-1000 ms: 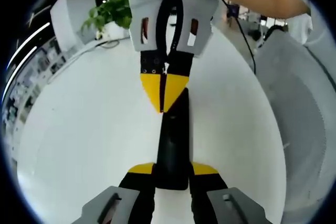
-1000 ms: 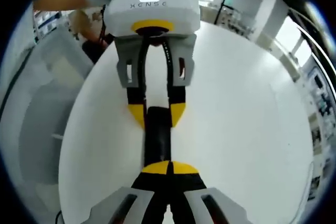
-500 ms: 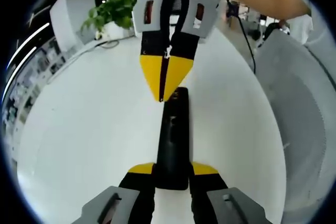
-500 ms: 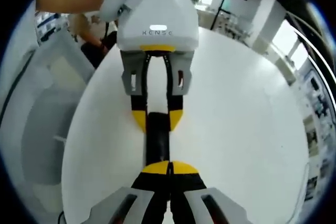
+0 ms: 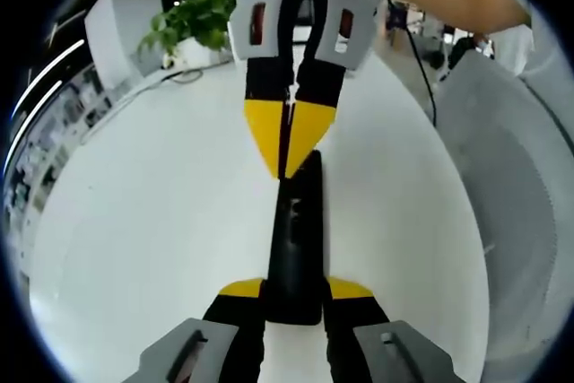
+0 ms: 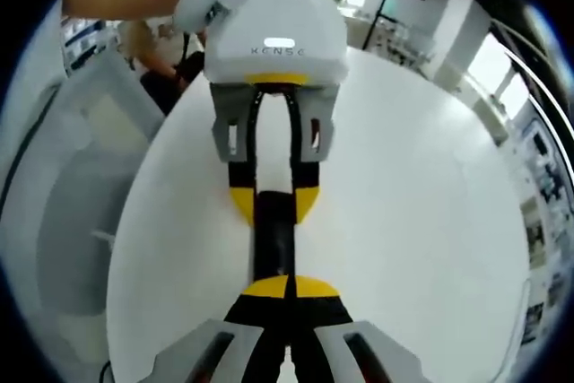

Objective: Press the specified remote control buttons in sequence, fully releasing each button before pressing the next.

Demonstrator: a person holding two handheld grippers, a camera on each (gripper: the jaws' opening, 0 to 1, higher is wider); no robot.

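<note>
- Your left gripper (image 5: 294, 291) is clamped on the near end of the black remote control (image 5: 296, 239), yellow tips either side of it, holding it flat on the white bench (image 5: 134, 248).
- The remote control lies lengthwise toward the middle of the bench, well in from its curved edges, with its far end pointing at your right gripper (image 5: 289, 145).
- Your right gripper has its two yellow tips pressed together into one point. In the left gripper view that point sits over the far end of the remote control.
- What changed: a second ago the point was further down the remote control's length. Half a second ago it had pulled up and back toward the far end. Now it has come down again, a little, onto that far end.
- I read this as one press released and the next beginning. Whether the tip is actually touching a button now, I cannot tell; the buttons themselves are too dark to make out.
- In the right gripper view, the left gripper (image 6: 274, 202) shows beyond your own closed tips, gripping the remote control's (image 6: 273, 244) other end.
- Make sure the tip lifts clear before you move to the next button.
- A potted plant (image 5: 188, 22) stands near the far-left edge of the bench, well apart from the work.
</note>
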